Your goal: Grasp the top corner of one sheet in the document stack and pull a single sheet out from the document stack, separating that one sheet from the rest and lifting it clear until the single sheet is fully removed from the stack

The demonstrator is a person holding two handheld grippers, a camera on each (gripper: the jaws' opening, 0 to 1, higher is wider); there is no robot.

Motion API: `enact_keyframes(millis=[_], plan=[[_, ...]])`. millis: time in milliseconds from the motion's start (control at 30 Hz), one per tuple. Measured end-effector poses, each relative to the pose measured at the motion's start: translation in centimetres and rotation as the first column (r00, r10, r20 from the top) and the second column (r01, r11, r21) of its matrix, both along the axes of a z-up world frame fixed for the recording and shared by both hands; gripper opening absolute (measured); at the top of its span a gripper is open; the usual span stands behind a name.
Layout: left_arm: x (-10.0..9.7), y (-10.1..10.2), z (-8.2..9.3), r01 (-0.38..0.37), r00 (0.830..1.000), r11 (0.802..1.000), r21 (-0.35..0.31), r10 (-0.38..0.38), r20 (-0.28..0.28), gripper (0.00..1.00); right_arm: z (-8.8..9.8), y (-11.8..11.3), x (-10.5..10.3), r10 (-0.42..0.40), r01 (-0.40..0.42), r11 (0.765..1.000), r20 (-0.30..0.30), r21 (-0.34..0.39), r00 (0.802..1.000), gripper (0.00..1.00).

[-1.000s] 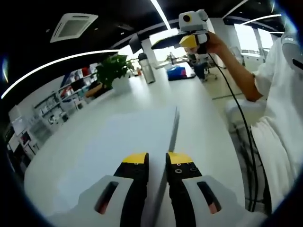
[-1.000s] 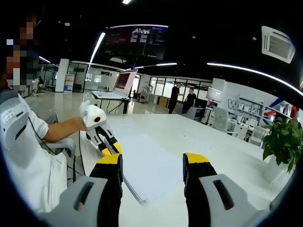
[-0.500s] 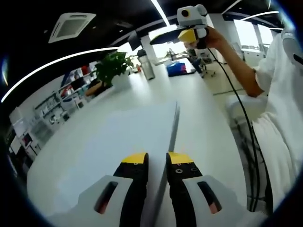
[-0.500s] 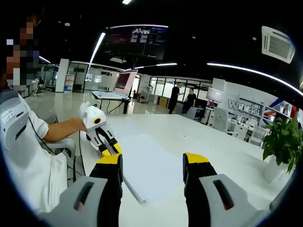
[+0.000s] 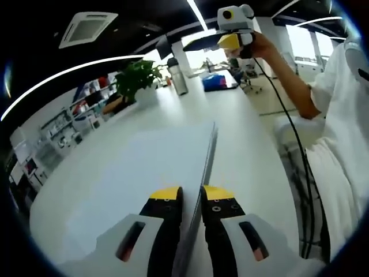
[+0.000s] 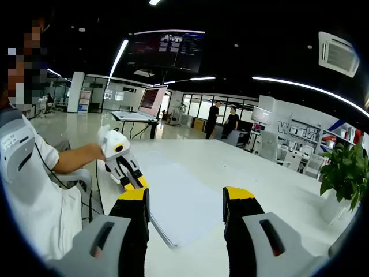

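A white document stack [image 6: 184,199] lies flat on the white table [image 6: 271,173]. In the left gripper view the stack [image 5: 150,167] runs forward from my jaws, with its grey side edge [image 5: 209,156] leading straight into the narrow gap between them. My left gripper [image 5: 192,199] is shut on the top sheet's near corner; in the right gripper view the left gripper [image 6: 134,182] sits at the stack's left edge. My right gripper [image 6: 186,195] hangs open above the stack with nothing between its fingers. A hand holds the right gripper [image 5: 233,41] high over the table's far end.
A potted plant [image 5: 137,81], a steel flask [image 5: 177,75] and a blue box [image 5: 216,83] stand at the table's far end. A black cable [image 5: 294,144] hangs beside the person's white sleeve [image 5: 340,86]. Two people [image 6: 222,118] stand far back near a monitor [image 6: 151,99].
The left jaws have drawn slightly closer on the paper edge. The right gripper has stayed where it was.
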State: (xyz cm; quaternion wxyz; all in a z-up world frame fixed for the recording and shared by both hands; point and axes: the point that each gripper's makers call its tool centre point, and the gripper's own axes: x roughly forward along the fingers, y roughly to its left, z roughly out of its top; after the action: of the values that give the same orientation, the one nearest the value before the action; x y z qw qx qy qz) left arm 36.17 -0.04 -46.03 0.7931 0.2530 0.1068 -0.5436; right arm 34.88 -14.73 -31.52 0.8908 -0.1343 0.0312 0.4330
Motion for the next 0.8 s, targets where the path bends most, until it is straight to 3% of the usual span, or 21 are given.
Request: enact_keyframes(millis=[67, 167, 233, 800], plan=[[-0.1, 0.0, 0.0, -0.001, 0.999, 1.0, -0.025, 0.0, -0.036, 0.13, 0.0, 0.0, 0.0, 0.0, 0.0, 1.0, 0.0, 0.0, 1.0, 0.51], [0.1, 0.1, 0.0, -0.032, 0.991, 0.995, -0.095, 0.019, -0.136, 0.11, 0.0, 0.0, 0.0, 0.001, -0.001, 1.0, 0.0, -0.001, 1.0, 0.51], [-0.2, 0.0, 0.0, -0.017, 0.984, 0.992, -0.126, -0.006, -0.176, 0.06, 0.0, 0.0, 0.0, 0.0, 0.0, 1.0, 0.0, -0.001, 1.0, 0.51], [-0.8, -0.1, 1.1, -0.015, 0.992, 0.995, -0.102, 0.002, -0.125, 0.03, -0.1, 0.1, -0.1, -0.001, 0.001, 1.0, 0.001, -0.006, 1.0, 0.51]])
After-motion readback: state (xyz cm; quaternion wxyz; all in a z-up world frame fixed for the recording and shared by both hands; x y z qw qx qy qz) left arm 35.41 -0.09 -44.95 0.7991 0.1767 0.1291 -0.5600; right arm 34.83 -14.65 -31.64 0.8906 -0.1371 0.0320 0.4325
